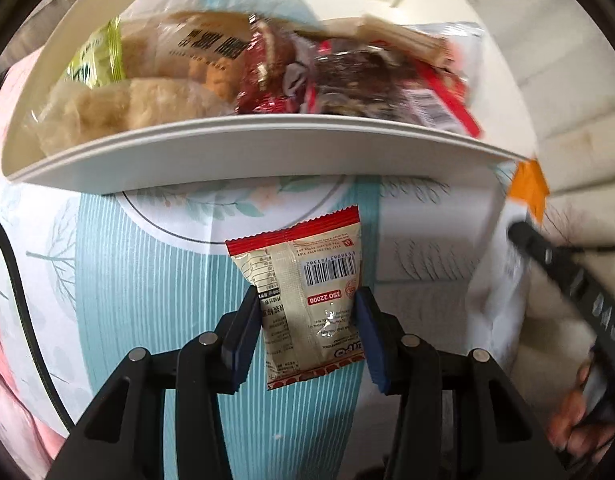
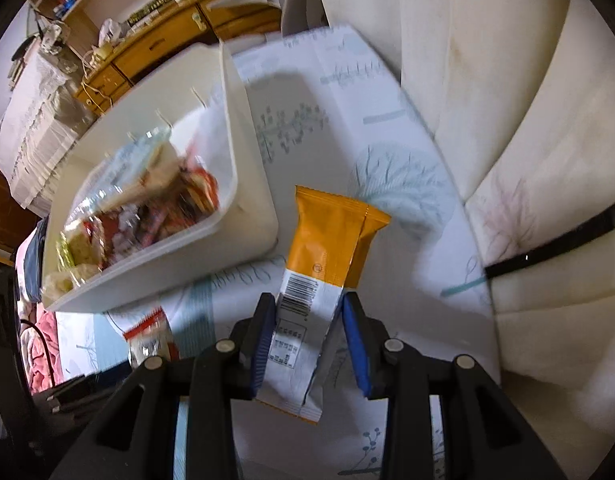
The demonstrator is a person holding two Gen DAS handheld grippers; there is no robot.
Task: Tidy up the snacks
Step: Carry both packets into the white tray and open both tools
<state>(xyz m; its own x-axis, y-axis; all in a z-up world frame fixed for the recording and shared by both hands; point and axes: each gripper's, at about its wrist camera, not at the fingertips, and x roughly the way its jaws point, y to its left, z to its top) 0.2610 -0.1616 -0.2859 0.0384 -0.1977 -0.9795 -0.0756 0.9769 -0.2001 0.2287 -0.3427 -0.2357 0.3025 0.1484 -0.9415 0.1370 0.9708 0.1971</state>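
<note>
A small beige snack packet (image 1: 307, 288) with red ends and a barcode hangs over the patterned cloth, and my left gripper (image 1: 305, 308) is shut on its lower half. Just beyond it stands a white bin (image 1: 267, 148) filled with several snack packs. In the right wrist view an orange and white snack bar wrapper (image 2: 327, 264) is held upright, my right gripper (image 2: 309, 312) shut on its white lower part. The white bin (image 2: 251, 184) lies up and to the left of it. The beige packet (image 2: 149, 340) shows at the lower left.
A teal and white patterned cloth (image 1: 147, 264) covers the surface. A cream cushioned sofa back (image 2: 527, 120) rises on the right. The right hand tool and a person's fingers (image 1: 579, 412) show at the right edge. A wooden cabinet (image 2: 167, 40) stands far behind.
</note>
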